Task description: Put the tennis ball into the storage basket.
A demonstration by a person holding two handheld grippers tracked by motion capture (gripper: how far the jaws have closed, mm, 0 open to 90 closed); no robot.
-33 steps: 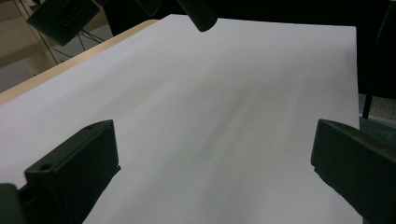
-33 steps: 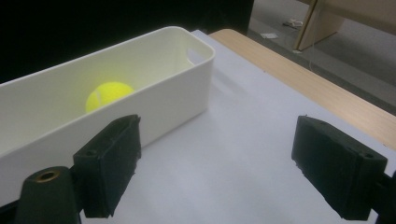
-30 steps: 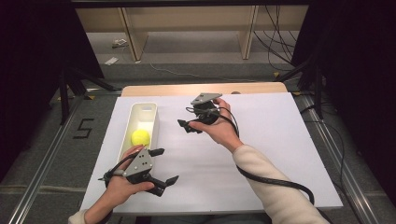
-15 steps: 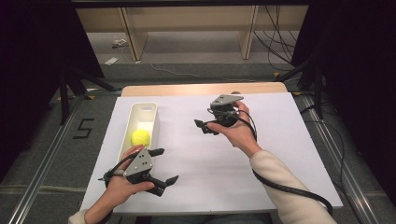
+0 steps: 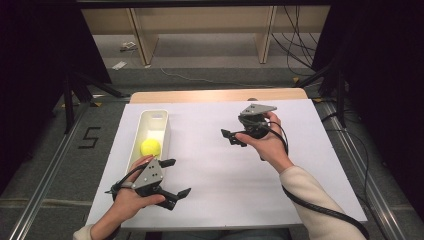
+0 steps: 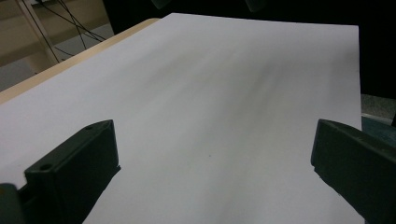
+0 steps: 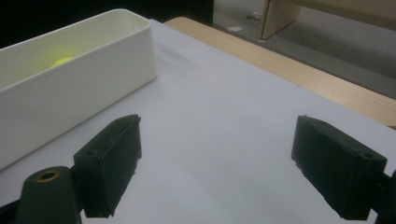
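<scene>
Probably light and a little springy, the yellow ball (image 5: 150, 147), with a fuzzy skin that should not slip much between flat pads; not fragile, but round, so likely to roll away if pushed from one side only. Lying now inside the white bin (image 5: 163, 131), toward its near half, at the left part of the white table cover (image 5: 225, 175); seen in the right gripper view as a yellow glow (image 7: 61, 61) behind the bin wall (image 7: 84, 100). Best taken from above, across the widest middle, one jaw on each side, because the narrow bin walls leave little room for a sideways approach. Left gripper (image 5: 172, 180) held low at the near left corner of the table, just beside the near end of the bin, jaws wide apart and pointing to the right over the bare cover, nothing between them. Right gripper (image 5: 231, 136) lifted above the middle of the table, well apart from the bin, wrist bent so that the jaws point left toward it, also spread open and empty.
</scene>
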